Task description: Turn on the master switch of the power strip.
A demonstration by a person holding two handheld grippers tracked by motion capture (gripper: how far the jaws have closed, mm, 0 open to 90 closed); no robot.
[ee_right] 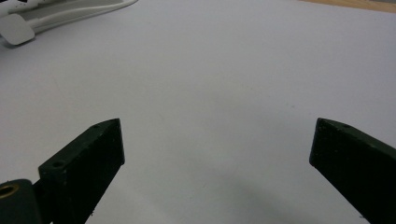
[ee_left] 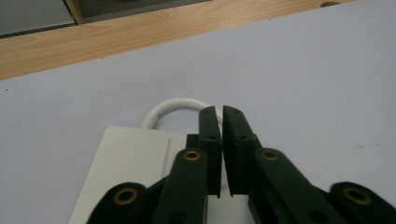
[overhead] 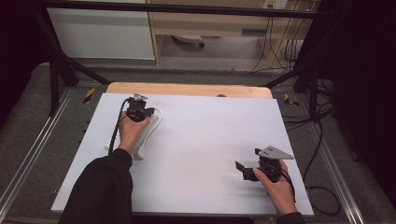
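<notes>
White power strip (ee_left: 135, 163) under left tool (ee_left: 222, 114)

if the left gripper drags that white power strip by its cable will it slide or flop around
The power strip looks flat and rigid, lying on the smooth table, so it would probably slide rather than tip. Its white cable curves in a loop, so it likely flexes before the strip follows. The left gripper looks shut beside the loop.

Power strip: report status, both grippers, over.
Left gripper shut, jaws empty, over the power strip near its white cable loop. Right gripper open, empty, low over bare table. Nothing in the way.
</notes>
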